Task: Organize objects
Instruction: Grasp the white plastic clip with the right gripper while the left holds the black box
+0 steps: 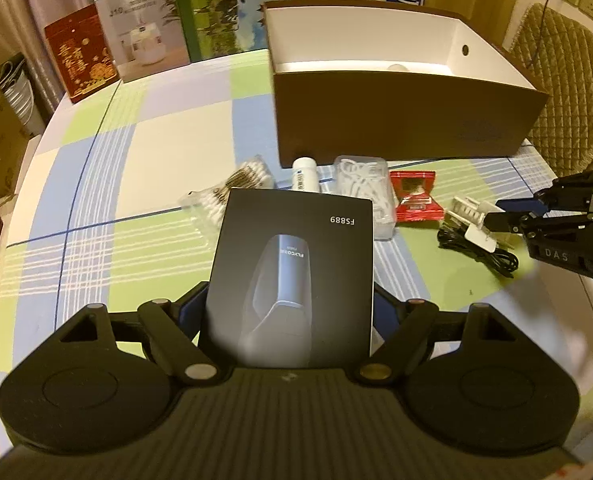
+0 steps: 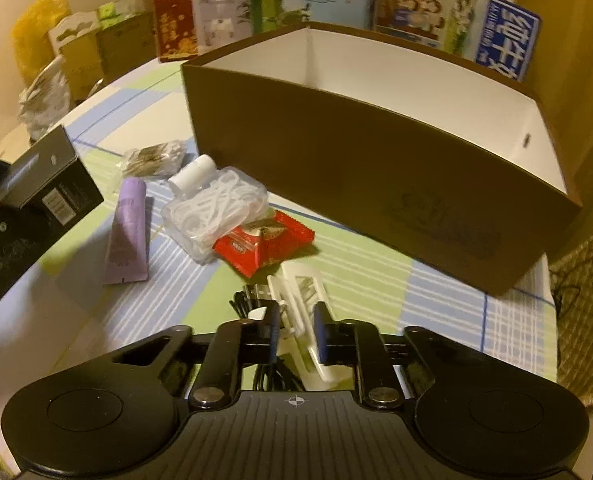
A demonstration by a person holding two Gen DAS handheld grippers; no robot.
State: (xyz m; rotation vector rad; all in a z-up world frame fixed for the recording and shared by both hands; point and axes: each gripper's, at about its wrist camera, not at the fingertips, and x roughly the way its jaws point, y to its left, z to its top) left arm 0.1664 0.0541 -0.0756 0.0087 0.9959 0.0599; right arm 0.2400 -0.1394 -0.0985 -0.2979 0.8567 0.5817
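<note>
The left gripper was clamped on a black shaver box marked FS889, its fingers pressed to the box's two sides and holding it above the table. The right gripper had its fingers drawn narrow around a white plastic clip, which lay over a coiled black cable near the table's right edge; whether the pads actually pressed the clip could not be told.

Just beyond the clip lay a red snack packet, touching a clear case of white floss picks. A small white bottle sat behind the case, a purple tube lay beside it, and a bag of cotton swabs lay farther back.

The large brown box, open and white inside, stood toward the table's far right corner, just behind the small items. Printed cartons lined the far edge.
</note>
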